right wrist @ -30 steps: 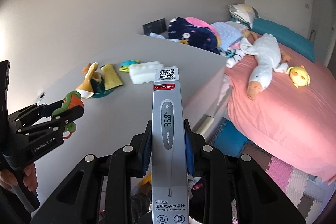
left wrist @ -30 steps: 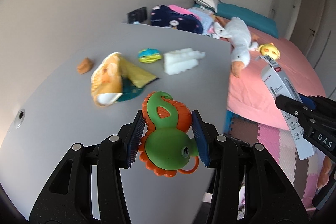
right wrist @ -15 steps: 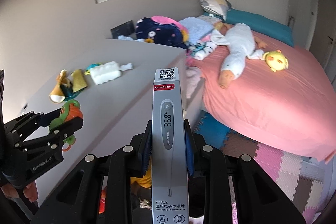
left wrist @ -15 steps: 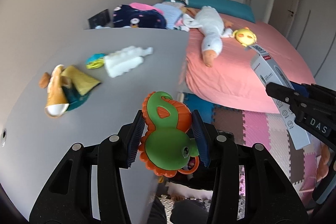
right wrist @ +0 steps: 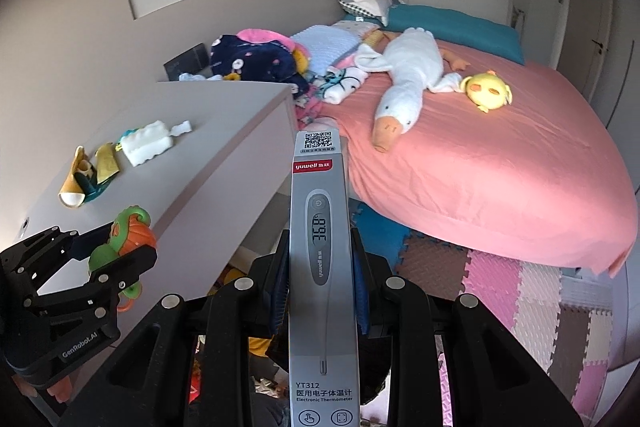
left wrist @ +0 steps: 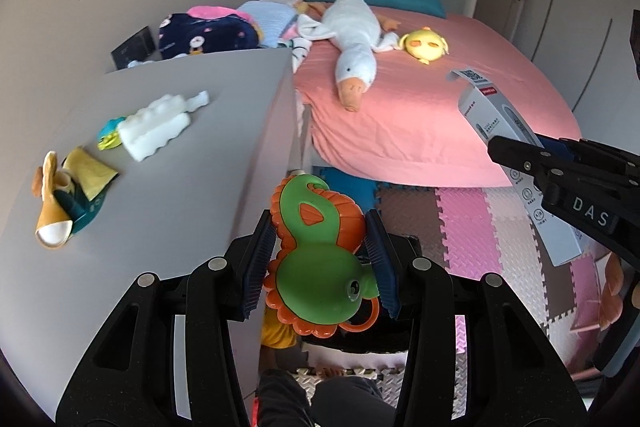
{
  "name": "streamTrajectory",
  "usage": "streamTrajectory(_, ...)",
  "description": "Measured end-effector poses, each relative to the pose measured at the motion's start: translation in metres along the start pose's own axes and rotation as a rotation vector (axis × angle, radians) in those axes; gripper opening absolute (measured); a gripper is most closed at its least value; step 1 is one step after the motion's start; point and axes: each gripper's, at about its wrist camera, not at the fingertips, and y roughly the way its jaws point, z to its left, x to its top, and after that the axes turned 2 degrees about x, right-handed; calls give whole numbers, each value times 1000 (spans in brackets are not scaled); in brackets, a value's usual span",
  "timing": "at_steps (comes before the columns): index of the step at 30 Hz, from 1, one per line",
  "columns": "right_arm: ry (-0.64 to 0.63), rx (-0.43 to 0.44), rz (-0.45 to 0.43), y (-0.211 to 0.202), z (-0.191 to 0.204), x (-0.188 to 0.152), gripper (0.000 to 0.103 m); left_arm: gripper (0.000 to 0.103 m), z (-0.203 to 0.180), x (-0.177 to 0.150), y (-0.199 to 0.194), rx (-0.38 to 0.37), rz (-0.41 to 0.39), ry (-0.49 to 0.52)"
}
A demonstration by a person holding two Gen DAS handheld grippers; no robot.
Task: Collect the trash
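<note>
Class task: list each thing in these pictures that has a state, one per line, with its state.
Left tool: shut on green toy.
Right tool: shut on thermometer box.
White sponge: lying on grey tabletop.
Plush goose: lying on bed.

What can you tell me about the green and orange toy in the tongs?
The green and orange toy looks like smooth, shiny plastic: a rounded green body with a small round eye, a curly green top with an orange cut-out, a scalloped orange frill and a thin orange ring at the bottom. The left tongs pinch it on both sides between blue ribbed pads, holding it in the air beside the grey table, touching nothing else.
</note>
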Motion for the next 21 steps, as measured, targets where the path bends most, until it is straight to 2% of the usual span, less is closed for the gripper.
streamTrajectory(10,41,-20,22,8,-15,-7,29,45,-23,1,16,-37,32,49)
streamTrajectory(21,49,-27,47,22,-20,-5,29,45,-29,2,30,-37,56,75)
